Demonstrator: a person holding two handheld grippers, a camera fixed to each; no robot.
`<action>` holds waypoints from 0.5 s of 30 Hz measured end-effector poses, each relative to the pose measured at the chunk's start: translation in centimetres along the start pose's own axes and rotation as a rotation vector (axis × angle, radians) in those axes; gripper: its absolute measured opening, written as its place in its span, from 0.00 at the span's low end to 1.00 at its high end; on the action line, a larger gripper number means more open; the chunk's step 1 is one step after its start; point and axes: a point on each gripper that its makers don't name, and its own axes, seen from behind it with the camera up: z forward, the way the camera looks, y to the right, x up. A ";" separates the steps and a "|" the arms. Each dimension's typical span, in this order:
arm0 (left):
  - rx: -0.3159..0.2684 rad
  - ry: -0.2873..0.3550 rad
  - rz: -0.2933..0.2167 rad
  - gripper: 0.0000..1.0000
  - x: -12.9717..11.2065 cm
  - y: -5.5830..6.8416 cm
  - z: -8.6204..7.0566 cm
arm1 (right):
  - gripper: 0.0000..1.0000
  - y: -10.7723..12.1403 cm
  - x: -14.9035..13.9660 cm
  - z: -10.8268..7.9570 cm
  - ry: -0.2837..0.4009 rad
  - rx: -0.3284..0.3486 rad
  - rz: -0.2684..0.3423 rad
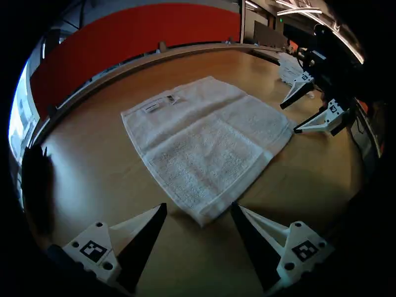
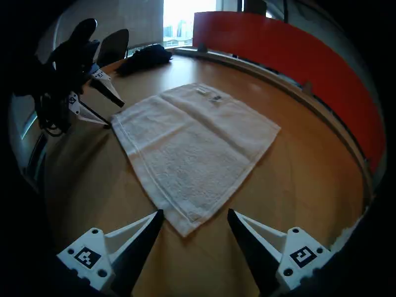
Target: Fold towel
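Left gripper view: left gripper (image 1: 198, 204) is seen with fingers spread wide, nothing gripped. White towel (image 1: 208, 143) is laid flat on the wooden table (image 1: 89, 163), just ahead of the fingers; its near corner is pointed into the gap between the two tips, no contact seen with either. Label tags (image 1: 161, 104) are seen at the towel's far edge, left of the finger line. Right gripper (image 1: 289, 119) is seen far ahead and to the right, fingers parted, tips set just beside the towel's right-hand corner; contact cannot be told. Red partition (image 1: 138, 34) is seen beyond the table's far edge. Right gripper view: right gripper (image 2: 194, 211) is likewise held wide open and empty. Towel (image 2: 198, 143) is spread ahead of the fingers, its near corner placed between the tips, clear of both. Left gripper (image 2: 115, 115) is seen ahead-left, fingers apart, tips right at the towel's left corner. A dark bundle (image 2: 146, 57) is seen on the table well beyond the towel, the red partition (image 2: 297, 54) ahead-right.
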 end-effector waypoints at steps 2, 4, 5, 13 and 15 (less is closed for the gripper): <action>-0.007 -0.007 0.003 0.96 -0.2 0.2 0.2 | 0.99 -0.1 -0.2 0.1 -0.003 0.008 0.003; -0.010 -0.006 0.004 0.96 -0.1 0.3 0.2 | 0.98 -0.2 -0.2 0.1 -0.001 0.014 0.006; -0.011 -0.005 0.005 0.96 -0.1 0.3 0.2 | 0.98 -0.3 -0.2 0.1 0.000 0.017 0.008; -0.011 -0.002 0.001 0.96 -0.1 0.3 0.3 | 0.88 -0.3 -0.2 0.0 0.003 0.036 0.011; -0.009 -0.004 -0.003 0.95 -0.1 0.3 0.3 | 0.82 -0.2 -0.2 0.0 0.003 0.036 0.013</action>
